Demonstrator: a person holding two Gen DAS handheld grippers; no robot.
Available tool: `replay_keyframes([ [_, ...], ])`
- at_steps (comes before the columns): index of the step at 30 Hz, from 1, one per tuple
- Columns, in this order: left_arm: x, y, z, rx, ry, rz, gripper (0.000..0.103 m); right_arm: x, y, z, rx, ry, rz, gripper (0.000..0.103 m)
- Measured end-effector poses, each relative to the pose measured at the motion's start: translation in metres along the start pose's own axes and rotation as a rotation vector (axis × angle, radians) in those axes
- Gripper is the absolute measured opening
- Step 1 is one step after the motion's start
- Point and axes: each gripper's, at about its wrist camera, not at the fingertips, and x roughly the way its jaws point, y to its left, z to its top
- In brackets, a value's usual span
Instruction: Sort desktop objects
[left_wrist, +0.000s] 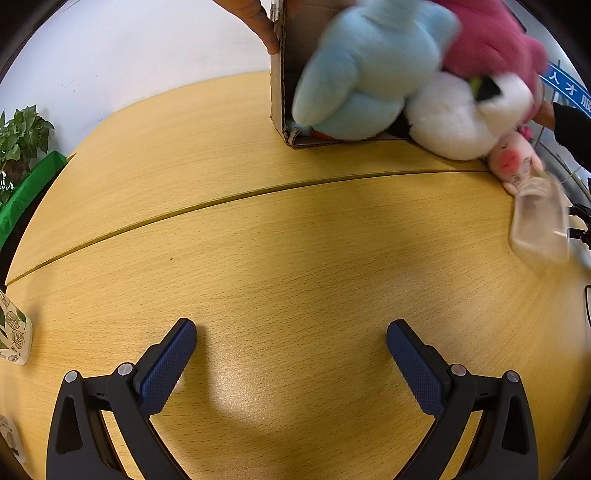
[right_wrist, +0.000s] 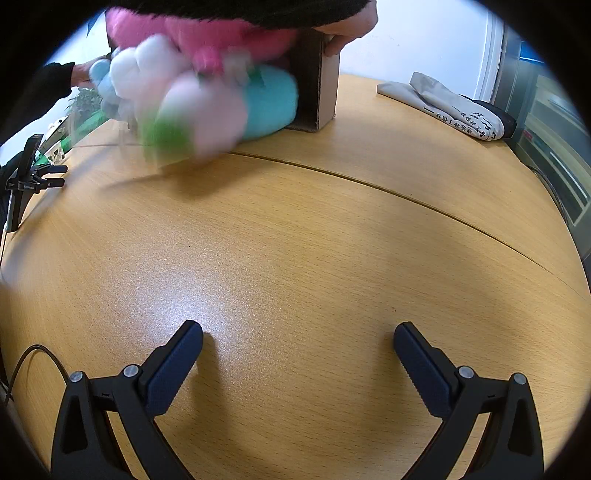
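A cardboard box (left_wrist: 277, 96) is tipped on its side at the far end of the wooden table (left_wrist: 280, 236), held by a person's hand (left_wrist: 255, 22). Plush toys spill from it: a light blue one (left_wrist: 365, 66), a magenta one (left_wrist: 491, 40), a white one (left_wrist: 458, 118) and a small pink-faced one (left_wrist: 511, 162). A clear plastic container (left_wrist: 539, 225) lies blurred at the right. In the right wrist view the same box (right_wrist: 327, 81) and blurred toys (right_wrist: 199, 107) appear far off. My left gripper (left_wrist: 291, 343) and right gripper (right_wrist: 298, 345) both stand open above bare wood, holding nothing.
A potted plant (left_wrist: 22, 136) and green cloth (left_wrist: 26, 192) sit at the left edge, a leaf-patterned cup (left_wrist: 13, 332) nearer. A folded grey cloth with printing (right_wrist: 450, 105) lies at the far right. A black clamp stand (right_wrist: 26, 181) and a cable (right_wrist: 33, 358) are at the left.
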Motion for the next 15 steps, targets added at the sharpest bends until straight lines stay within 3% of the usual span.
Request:
replay_keyframes([
  [15,0.009,0.0059,0.0078,0.003,0.0,-0.003,0.103,-0.0004,0.0017,-0.0004,0.001,0.0,0.0,0.103],
])
